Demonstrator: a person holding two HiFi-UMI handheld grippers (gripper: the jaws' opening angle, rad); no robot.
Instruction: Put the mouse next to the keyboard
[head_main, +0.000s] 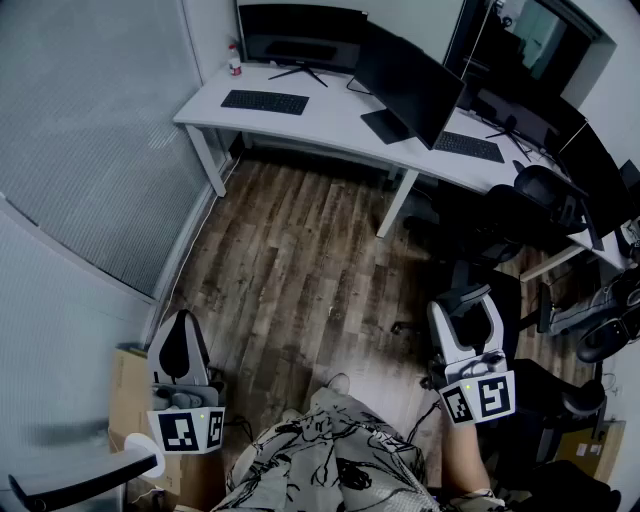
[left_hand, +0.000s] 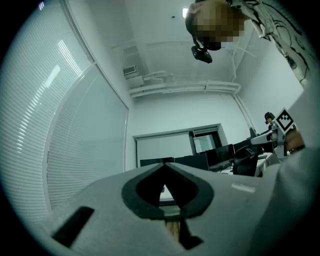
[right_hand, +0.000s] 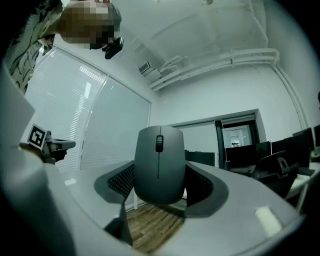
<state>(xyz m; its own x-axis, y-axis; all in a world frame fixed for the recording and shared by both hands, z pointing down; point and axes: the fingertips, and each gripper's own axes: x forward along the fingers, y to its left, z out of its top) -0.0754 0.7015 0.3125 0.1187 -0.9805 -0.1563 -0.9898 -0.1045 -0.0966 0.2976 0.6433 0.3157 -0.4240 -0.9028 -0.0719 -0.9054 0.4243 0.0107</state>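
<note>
The right hand-held gripper (head_main: 466, 312) clamps the mouse (right_hand: 159, 165), jaws wide; the left hand-held gripper (left_hand: 163, 165) is closed, empty; keyboard (head_main: 265, 101) at eleven o'clock.

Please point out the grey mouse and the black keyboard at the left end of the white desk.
Grey computer mouse (right_hand: 159, 172): right gripper view, middle of its top shell.
Black flat keyboard (head_main: 265, 101): head view, centre of its keys.
</note>
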